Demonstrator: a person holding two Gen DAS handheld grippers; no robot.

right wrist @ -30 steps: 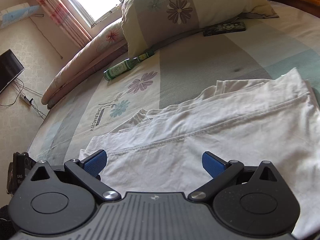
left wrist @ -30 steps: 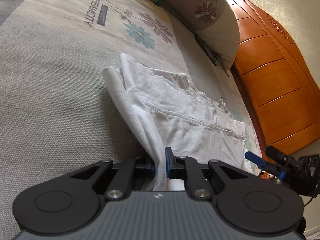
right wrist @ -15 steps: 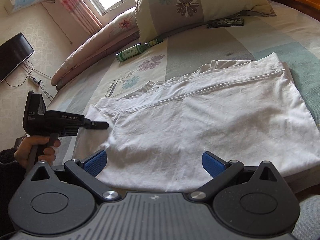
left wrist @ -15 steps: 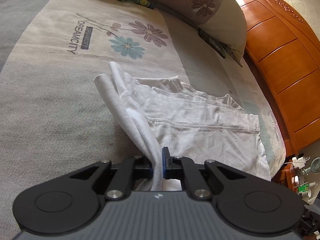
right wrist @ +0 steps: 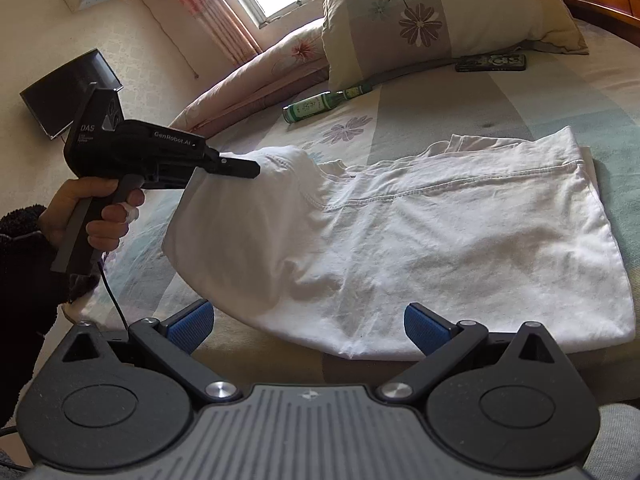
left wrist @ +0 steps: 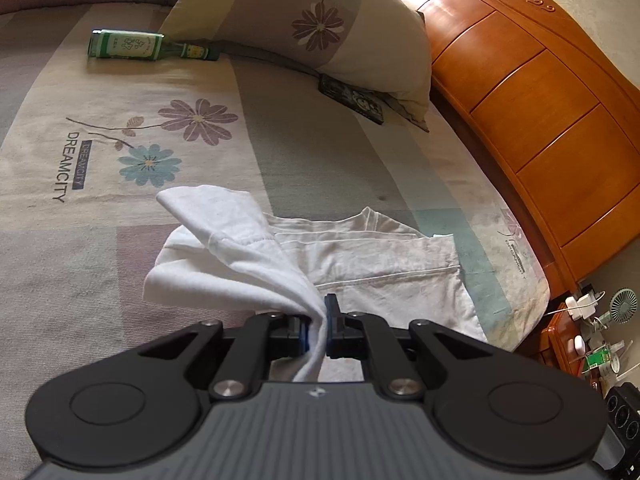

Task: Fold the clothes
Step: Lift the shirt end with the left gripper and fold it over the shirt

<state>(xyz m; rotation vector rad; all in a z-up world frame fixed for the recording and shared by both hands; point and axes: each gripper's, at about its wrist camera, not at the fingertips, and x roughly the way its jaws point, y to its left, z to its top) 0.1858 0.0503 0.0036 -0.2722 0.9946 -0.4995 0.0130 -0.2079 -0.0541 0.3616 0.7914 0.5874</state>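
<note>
Daylight from a far window fell across a bed point(right wrist: 460, 92) with a flowered cover, a wooden headboard point(left wrist: 532, 120) on its right. A white garment point(right wrist: 420, 240) lay on the near part of the cover, already doubled into a broad rectangle, with a stitched hem running across it and its right side flat. At the left end, the left gripper point(left wrist: 318, 330) was clamped on a bunched corner of the cloth and held it lifted clear of the bed, so that end hung as a loose flap. The right gripper point(right wrist: 308, 328) hovered by the near edge with its jaws spread wide and nothing between them. By my reading, one fold was done and a second just begun: the raised end was not yet laid across the body, and smoothing was also left. A green bottle point(left wrist: 140, 46) and a pillow point(left wrist: 320, 28) lay far off, well apart from the cloth.
</note>
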